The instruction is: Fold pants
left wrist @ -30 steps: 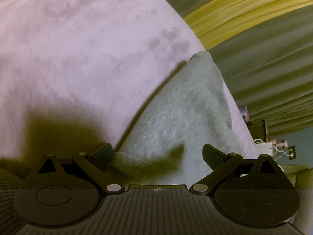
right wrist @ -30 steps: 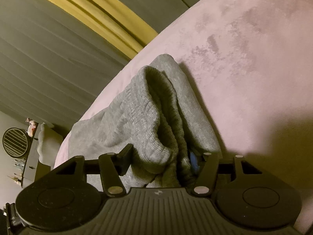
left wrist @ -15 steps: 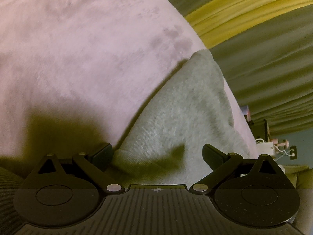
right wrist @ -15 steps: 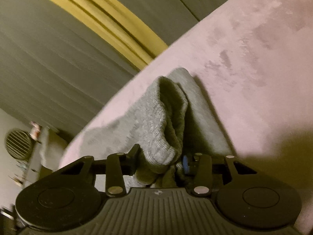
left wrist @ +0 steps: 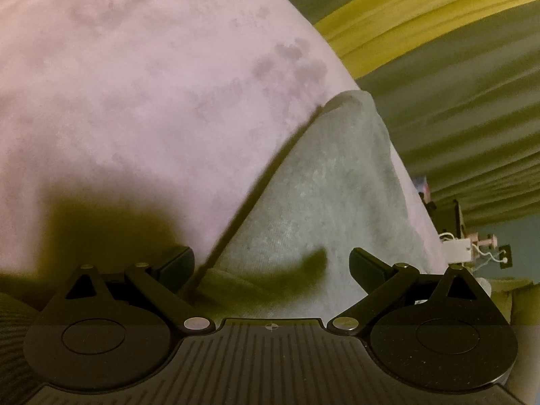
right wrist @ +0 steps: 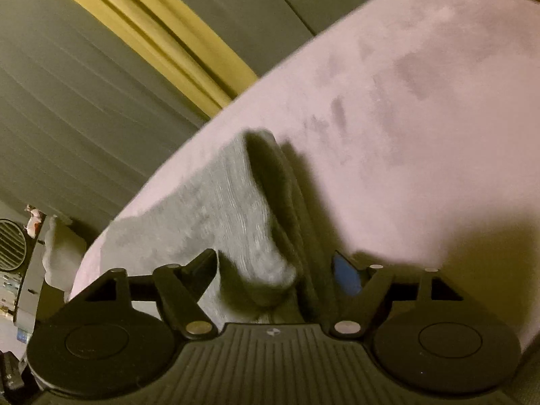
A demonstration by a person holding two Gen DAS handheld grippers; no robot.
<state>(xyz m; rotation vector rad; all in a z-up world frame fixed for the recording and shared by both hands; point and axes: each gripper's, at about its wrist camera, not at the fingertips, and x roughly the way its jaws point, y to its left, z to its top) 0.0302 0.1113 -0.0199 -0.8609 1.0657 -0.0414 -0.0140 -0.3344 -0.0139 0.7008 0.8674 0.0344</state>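
The grey pants (left wrist: 324, 202) lie on a pale pink suede-like surface (left wrist: 135, 101) near its edge. In the left wrist view my left gripper (left wrist: 271, 265) hovers low over a flat, smooth part of the pants. It is open, with cloth below the gap and one folded edge running by its left finger. In the right wrist view a raised fold with a ribbed cuff (right wrist: 243, 222) of the pants (right wrist: 162, 233) stands between the jaws of my right gripper (right wrist: 275, 270). Those jaws are opening, and the blue-padded right finger (right wrist: 346, 275) stands clear of the cloth.
Grey-green curtains with a yellow band (right wrist: 152, 33) hang beyond the surface's edge. A round fan (right wrist: 11, 244) and clutter sit at the far left in the right wrist view. A white box with cables (left wrist: 459, 248) sits at the right in the left wrist view.
My right gripper's jaws narrowed on the ribbed fold, then spread wide again, and the fold now sags between them. The left gripper has not moved.
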